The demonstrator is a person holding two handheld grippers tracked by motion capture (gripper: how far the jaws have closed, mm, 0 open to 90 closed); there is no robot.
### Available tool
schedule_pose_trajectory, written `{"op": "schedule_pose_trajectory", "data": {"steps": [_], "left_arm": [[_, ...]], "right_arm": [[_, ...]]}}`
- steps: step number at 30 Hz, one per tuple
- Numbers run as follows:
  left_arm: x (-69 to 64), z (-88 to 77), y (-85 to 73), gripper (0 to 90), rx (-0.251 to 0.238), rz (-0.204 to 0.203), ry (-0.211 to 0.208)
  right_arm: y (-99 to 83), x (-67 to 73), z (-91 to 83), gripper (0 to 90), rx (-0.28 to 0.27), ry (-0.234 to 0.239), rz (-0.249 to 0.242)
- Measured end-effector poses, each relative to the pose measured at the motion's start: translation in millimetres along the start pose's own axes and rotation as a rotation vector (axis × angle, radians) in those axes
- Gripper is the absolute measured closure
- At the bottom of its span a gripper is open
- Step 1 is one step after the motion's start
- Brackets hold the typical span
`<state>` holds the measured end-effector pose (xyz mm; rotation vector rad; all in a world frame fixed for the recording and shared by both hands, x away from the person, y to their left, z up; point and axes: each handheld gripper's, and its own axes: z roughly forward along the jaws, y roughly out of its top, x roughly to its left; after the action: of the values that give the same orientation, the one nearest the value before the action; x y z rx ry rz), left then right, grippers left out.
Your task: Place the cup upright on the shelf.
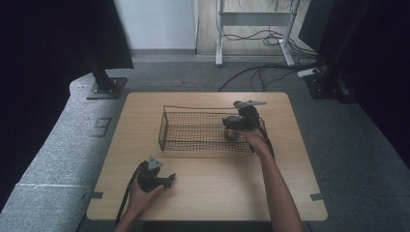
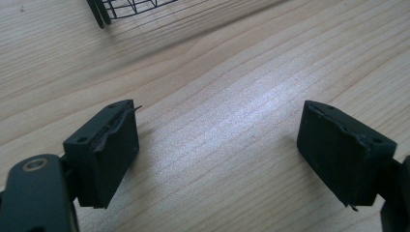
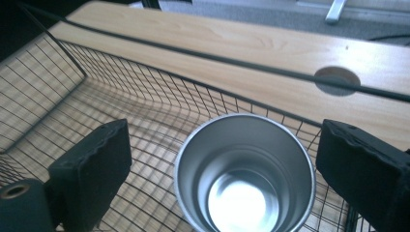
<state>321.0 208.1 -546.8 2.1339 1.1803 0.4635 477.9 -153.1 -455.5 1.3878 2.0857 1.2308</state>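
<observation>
A black wire basket (image 1: 193,130) stands in the middle of the wooden table (image 1: 208,193). A shiny metal cup (image 3: 244,174) stands upright and empty inside its right end, mouth up, also seen as the cup (image 1: 231,133) in the high view. My right gripper (image 3: 225,145) hovers over that end of the basket (image 3: 96,96), open, one jaw on each side of the cup with a gap on both sides; from above the right gripper (image 1: 240,121) is over the basket's right end. My left gripper (image 1: 169,180) rests low at the table's front left, open and holding nothing (image 2: 217,140).
A corner of the basket (image 2: 125,7) sits beyond the left gripper's jaws. A round cable hole (image 3: 337,79) is cut in the tabletop past the basket's far rim. Black stands (image 1: 104,79) and cables (image 1: 270,72) are on the floor behind the table.
</observation>
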Motion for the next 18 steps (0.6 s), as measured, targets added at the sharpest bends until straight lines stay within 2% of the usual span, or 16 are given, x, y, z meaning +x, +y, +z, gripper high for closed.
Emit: {"op": "schedule_pose_trajectory", "data": {"steps": [7, 9, 18], "left_arm": [[0.0, 0.0, 0.0, 14.9, 0.000, 0.000, -0.001], [0.0, -0.1, 0.0, 14.9, 0.000, 0.000, -0.001], [0.0, -0.1, 0.0, 14.9, 0.000, -0.001, 0.000]], "right_arm": [[-4.9, 6.7, -15.9, 7.3, -0.042, 0.011, -0.017], [-7.7, 8.0, -22.3, 8.6, -0.064, 0.033, -0.013], [-28.3, 12.8, -51.6, 11.0, -0.122, 0.068, -0.028]]}}
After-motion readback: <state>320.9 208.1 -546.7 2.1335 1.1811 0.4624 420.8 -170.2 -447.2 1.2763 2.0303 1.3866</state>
